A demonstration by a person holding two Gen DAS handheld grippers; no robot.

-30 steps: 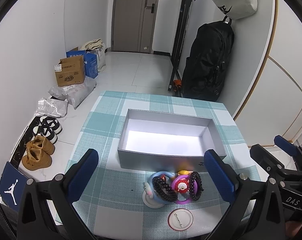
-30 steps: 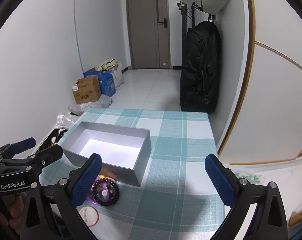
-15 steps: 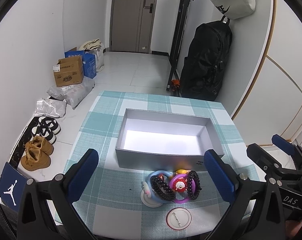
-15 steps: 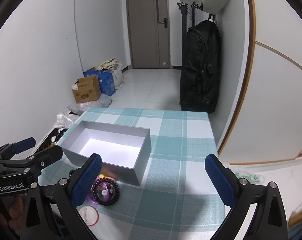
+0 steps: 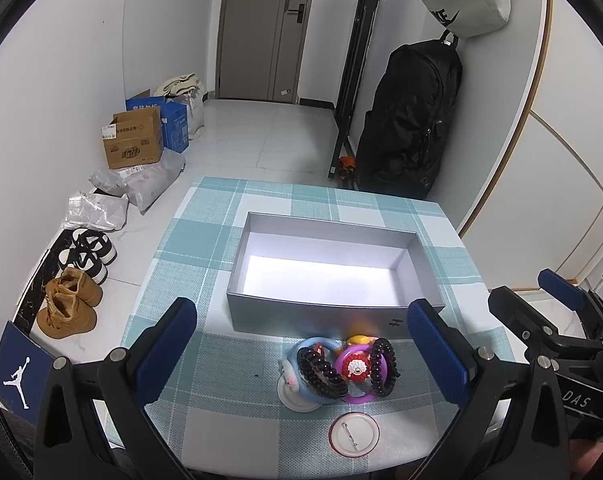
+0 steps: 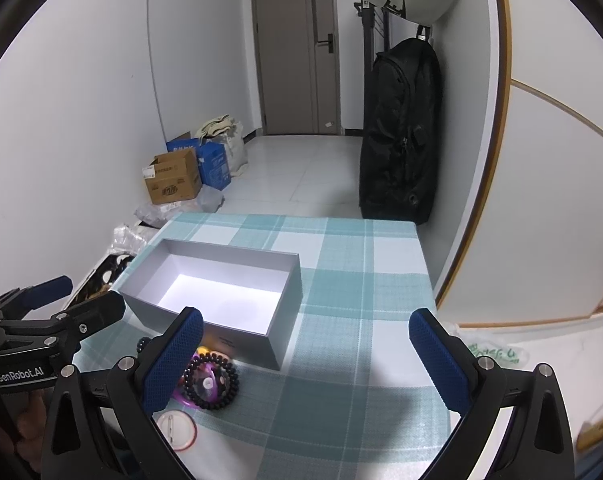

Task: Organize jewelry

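An open grey box (image 5: 333, 270) with a bare white floor stands mid-table; it also shows in the right wrist view (image 6: 217, 288). In front of it lies a heap of jewelry: two black bead bracelets (image 5: 321, 372) (image 6: 210, 380), a purple ring with a red and white charm (image 5: 357, 368), a blue ring (image 5: 315, 344) and a yellow piece (image 5: 359, 338). A white round badge (image 5: 354, 435) (image 6: 177, 428) lies nearer. My left gripper (image 5: 301, 354) is open and empty above the heap. My right gripper (image 6: 301, 364) is open and empty, right of the box.
The table has a teal checked cloth (image 5: 205, 240). On the floor to the left are shoes (image 5: 71, 304), plastic bags (image 5: 141, 180) and cardboard boxes (image 5: 133, 144). A black backpack (image 5: 411, 120) hangs at the right wall. The right gripper's body (image 5: 557, 332) is at the table's right edge.
My left gripper has drawn back slightly, so the box and the jewelry heap sit a little higher in its view. The right gripper has barely moved. Both stay open.
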